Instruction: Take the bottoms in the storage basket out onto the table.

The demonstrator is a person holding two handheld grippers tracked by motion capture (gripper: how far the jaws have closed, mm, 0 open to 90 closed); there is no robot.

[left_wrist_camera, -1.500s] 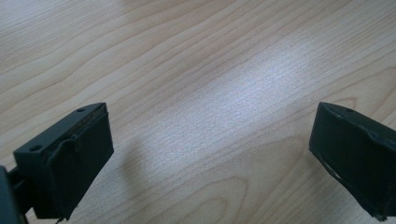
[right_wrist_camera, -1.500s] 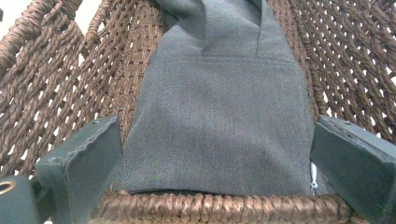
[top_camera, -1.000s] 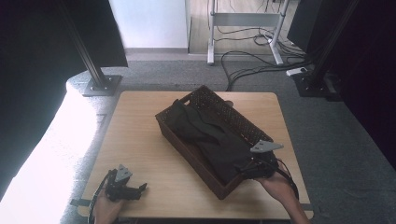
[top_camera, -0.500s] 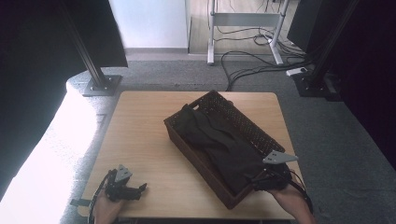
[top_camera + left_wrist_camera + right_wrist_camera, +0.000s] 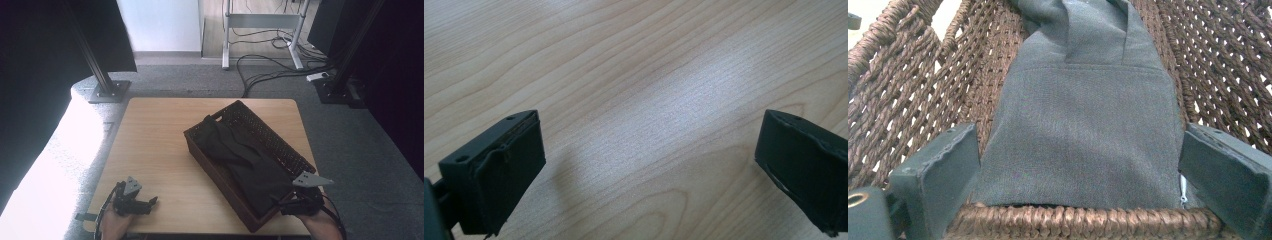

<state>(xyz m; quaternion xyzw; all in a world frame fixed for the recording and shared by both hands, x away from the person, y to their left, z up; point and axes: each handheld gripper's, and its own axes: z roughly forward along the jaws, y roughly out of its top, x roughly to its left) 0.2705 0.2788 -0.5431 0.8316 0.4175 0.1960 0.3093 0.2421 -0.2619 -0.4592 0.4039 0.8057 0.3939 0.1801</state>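
A dark brown woven basket (image 5: 220, 182) lies slantwise on the right half of the wooden table (image 5: 160, 140). A dark grey garment (image 5: 245, 160) is spread along its inside. My right gripper (image 5: 285, 202) is at the basket's near end, open. In the right gripper view its jaws (image 5: 1080, 185) stand apart on either side of the garment (image 5: 1083, 125), just above the braided rim (image 5: 1083, 220). My left gripper (image 5: 150, 202) rests at the table's near left corner, open, with bare wood (image 5: 649, 75) between its jaws (image 5: 649, 170).
A black post on a base plate (image 5: 107, 90) stands beyond the table's far left corner. Cables (image 5: 270, 70) and a desk frame lie on the grey floor behind. The table's left half is bare wood.
The basket has slid toward the right and nearer the table's front edge. My right gripper has drawn back with it. The left gripper has stayed put.
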